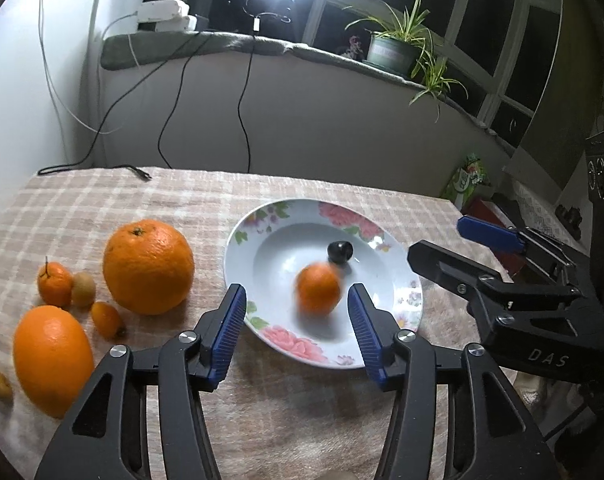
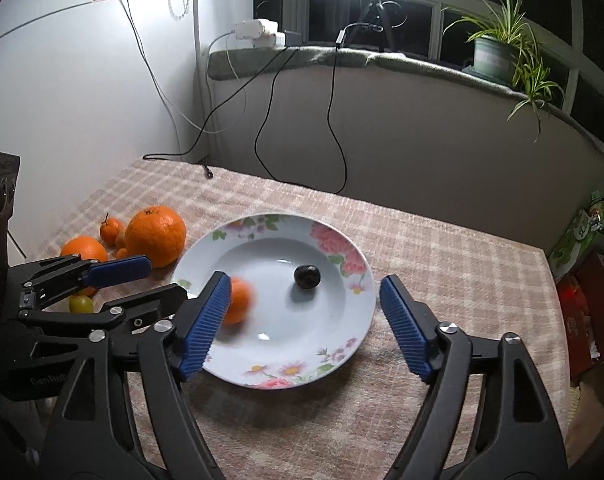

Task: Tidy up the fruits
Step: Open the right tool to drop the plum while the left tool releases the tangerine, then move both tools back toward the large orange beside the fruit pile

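A floral white plate [image 1: 398, 276] [image 2: 358, 304] lies on the checked tablecloth. In it are a small dark fruit [image 1: 340, 251] [image 2: 307, 276] and a motion-blurred small orange [image 1: 318, 289] [image 2: 239, 300]. My left gripper [image 1: 297, 300] is open just above the plate's near rim, the blurred orange free between its blue pads. My right gripper [image 2: 302, 312] is open over the plate's near side and also shows at the right of the left wrist view [image 1: 442, 240]. Left of the plate lie two big oranges [image 1: 148, 266] [image 1: 53, 360], a mandarin [image 1: 55, 284] and several small fruits.
A black cable end [image 1: 141, 174] lies at the table's far edge. A windowsill with a potted plant [image 1: 394, 52] and chargers runs behind. Boxes and packages [image 2: 582, 300] stand past the table's right edge. A small green fruit [image 2: 81, 304] lies near the left gripper.
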A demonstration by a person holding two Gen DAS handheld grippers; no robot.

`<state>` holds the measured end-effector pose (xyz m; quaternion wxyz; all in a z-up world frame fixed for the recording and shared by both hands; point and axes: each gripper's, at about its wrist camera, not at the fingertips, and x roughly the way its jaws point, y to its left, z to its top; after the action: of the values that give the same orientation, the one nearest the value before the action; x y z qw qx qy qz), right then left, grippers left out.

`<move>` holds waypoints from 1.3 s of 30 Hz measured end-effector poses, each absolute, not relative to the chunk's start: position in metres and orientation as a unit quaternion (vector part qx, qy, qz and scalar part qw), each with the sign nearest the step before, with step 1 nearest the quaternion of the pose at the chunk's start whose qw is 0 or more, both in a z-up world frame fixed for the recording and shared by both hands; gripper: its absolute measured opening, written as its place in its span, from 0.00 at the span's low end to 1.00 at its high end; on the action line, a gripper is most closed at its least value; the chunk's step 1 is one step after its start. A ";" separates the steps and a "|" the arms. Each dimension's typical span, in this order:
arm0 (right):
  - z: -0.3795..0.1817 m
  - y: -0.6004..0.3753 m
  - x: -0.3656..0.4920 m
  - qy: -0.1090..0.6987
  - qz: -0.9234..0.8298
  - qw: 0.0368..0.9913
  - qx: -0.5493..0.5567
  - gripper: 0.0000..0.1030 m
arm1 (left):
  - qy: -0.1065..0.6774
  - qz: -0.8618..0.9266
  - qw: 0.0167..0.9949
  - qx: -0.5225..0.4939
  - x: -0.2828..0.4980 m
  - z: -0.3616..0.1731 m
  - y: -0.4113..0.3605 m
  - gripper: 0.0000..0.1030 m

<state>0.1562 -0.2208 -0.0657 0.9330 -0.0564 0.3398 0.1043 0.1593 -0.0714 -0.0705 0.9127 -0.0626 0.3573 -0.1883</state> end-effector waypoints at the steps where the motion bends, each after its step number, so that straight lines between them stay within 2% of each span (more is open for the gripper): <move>1: -0.065 -0.220 0.156 0.339 0.103 0.934 -0.056 0.80 | 0.355 -0.188 0.913 -0.063 0.159 -0.069 -0.071 0.51; 19: -0.033 -0.189 0.128 0.313 0.118 0.939 -0.079 0.80 | 0.316 -0.160 0.931 -0.083 0.126 -0.037 -0.022 0.51; 23: -0.026 -0.174 0.121 0.306 0.131 0.939 -0.086 0.86 | 0.310 -0.147 0.936 -0.082 0.116 -0.034 -0.008 0.51; 30: -0.019 -0.144 0.112 0.294 0.156 0.938 -0.098 0.87 | 0.304 -0.127 0.940 -0.088 0.103 -0.032 0.018 0.51; 39: -0.019 -0.115 0.111 0.291 0.174 0.934 -0.113 0.87 | 0.299 -0.100 0.944 -0.101 0.094 -0.033 0.051 0.57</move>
<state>0.1113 -0.1153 -0.0191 0.9337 -0.1134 0.2915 0.1742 0.0940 0.0508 -0.0335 0.9437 -0.1005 0.2989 -0.0996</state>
